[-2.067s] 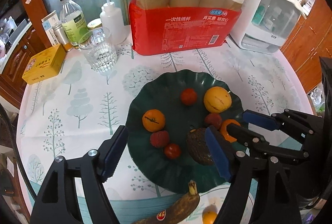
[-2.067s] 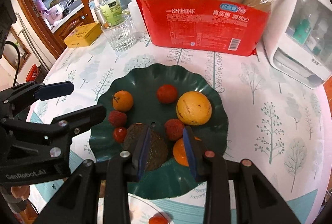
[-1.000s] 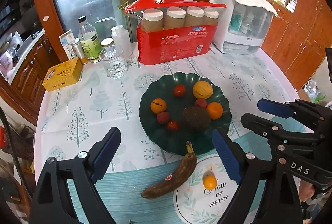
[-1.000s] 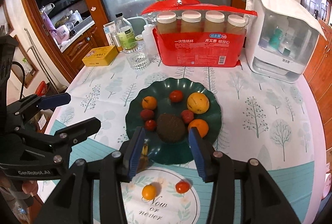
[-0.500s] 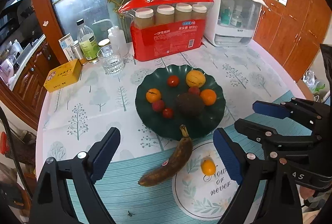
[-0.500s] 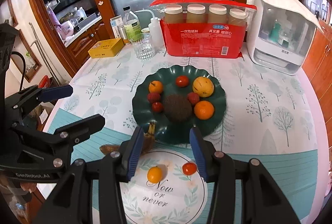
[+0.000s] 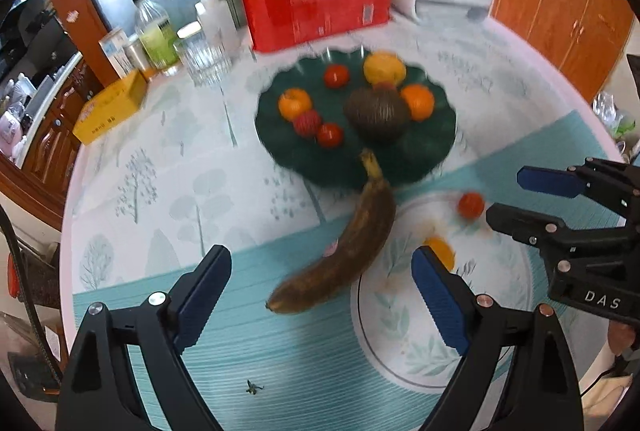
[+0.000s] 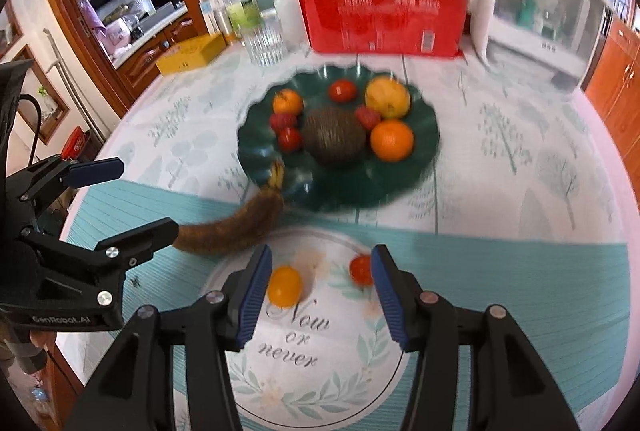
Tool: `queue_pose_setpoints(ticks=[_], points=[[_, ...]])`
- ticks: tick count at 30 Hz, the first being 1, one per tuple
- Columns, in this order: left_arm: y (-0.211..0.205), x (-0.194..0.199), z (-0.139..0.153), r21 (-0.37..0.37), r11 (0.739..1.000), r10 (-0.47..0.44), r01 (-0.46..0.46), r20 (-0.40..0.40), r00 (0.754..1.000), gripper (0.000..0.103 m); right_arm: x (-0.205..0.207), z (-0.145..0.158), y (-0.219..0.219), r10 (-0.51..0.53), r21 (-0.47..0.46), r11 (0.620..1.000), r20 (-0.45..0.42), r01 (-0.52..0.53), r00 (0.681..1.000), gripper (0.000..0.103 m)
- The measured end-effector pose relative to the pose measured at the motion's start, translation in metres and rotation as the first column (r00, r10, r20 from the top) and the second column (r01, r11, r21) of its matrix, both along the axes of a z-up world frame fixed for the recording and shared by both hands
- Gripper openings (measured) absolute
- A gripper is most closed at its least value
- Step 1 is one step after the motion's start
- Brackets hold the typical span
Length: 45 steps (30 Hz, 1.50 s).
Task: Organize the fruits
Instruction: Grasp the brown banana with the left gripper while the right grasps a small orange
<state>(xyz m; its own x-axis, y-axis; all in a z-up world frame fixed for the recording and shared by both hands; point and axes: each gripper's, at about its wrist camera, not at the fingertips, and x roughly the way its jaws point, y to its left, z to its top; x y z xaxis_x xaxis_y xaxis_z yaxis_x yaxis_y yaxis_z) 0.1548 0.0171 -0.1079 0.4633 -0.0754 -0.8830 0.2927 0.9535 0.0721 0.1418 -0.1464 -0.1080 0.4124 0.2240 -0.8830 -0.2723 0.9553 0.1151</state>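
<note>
The surface point(image 8: 520, 191) carried a green plate point(image 8: 424, 147) of fruit at twelve o'clock. A brown banana point(image 7: 352, 247) lay beneath the widely spread left hand-held gripper point(image 7: 320, 295). The right hand-held gripper point(image 8: 318, 295), empty, was opening over a yellow fruit point(image 8: 284, 286) and a red tomato point(image 8: 360, 270).
</note>
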Motion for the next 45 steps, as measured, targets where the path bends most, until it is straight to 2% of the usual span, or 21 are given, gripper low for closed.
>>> queue_pose_setpoints(ticks=[3, 7, 18, 21, 24, 27, 30, 33, 34, 35, 37, 45], points=[[-0.002, 0.005, -0.021, 0.009, 1.000, -0.005, 0.006, -0.052, 0.999, 0.091, -0.002, -0.018, 0.002, -0.002, -0.006, 1.000, -0.038, 0.002, 0.999, 0.052], [-0.004, 0.013, -0.040, 0.022, 1.000, -0.008, 0.010, -0.083, 0.997, 0.091, -0.006, -0.041, 0.009, 0.019, -0.007, 1.000, -0.082, -0.019, 0.996, 0.052], [-0.012, 0.030, -0.074, 0.045, 0.998, -0.036, 0.042, -0.125, 0.991, 0.090, -0.007, -0.056, 0.024, 0.085, 0.021, 0.996, -0.078, -0.084, 0.993, 0.052], [-0.013, 0.034, -0.080, 0.048, 0.998, -0.040, 0.047, -0.131, 0.991, 0.084, -0.006, -0.058, 0.032, 0.108, 0.021, 0.994, -0.070, -0.107, 0.992, 0.052], [-0.010, 0.039, -0.086, 0.003, 0.999, -0.048, 0.049, -0.163, 0.985, 0.074, -0.005, -0.060, 0.035, 0.119, 0.027, 0.993, -0.071, -0.117, 0.990, 0.051], [-0.008, 0.041, -0.088, -0.020, 0.998, -0.057, 0.054, -0.170, 0.984, 0.071, -0.001, -0.063, 0.034, 0.124, 0.056, 0.991, -0.084, -0.120, 0.989, 0.051], [-0.008, 0.042, -0.090, -0.048, 0.997, -0.073, 0.066, -0.184, 0.980, 0.064, 0.001, -0.067, 0.033, 0.131, 0.090, 0.989, -0.113, -0.121, 0.985, 0.051], [-0.010, 0.043, -0.090, -0.054, 0.995, -0.088, 0.079, -0.183, 0.979, 0.059, 0.002, -0.071, 0.036, 0.147, 0.094, 0.986, -0.121, -0.136, 0.982, 0.046], [-0.011, 0.043, -0.089, -0.052, 0.995, -0.091, 0.082, -0.181, 0.979, 0.057, 0.003, -0.071, 0.038, 0.157, 0.096, 0.985, -0.126, -0.146, 0.979, 0.037], [-0.012, 0.042, -0.089, -0.050, 0.995, -0.095, 0.087, -0.177, 0.980, 0.055, 0.002, -0.072, 0.039, 0.167, 0.101, 0.983, -0.130, -0.154, 0.977, 0.032], [-0.014, 0.041, -0.087, -0.049, 0.995, -0.096, 0.089, -0.169, 0.981, 0.049, 0.002, -0.071, 0.041, 0.165, 0.096, 0.983, -0.122, -0.154, 0.979, 0.031], [-0.014, 0.033, -0.082, -0.052, 0.998, -0.029, 0.021, -0.156, 0.987, 0.040, -0.003, -0.062, 0.039, 0.156, 0.079, 0.986, -0.082, -0.149, 0.984, 0.031]])
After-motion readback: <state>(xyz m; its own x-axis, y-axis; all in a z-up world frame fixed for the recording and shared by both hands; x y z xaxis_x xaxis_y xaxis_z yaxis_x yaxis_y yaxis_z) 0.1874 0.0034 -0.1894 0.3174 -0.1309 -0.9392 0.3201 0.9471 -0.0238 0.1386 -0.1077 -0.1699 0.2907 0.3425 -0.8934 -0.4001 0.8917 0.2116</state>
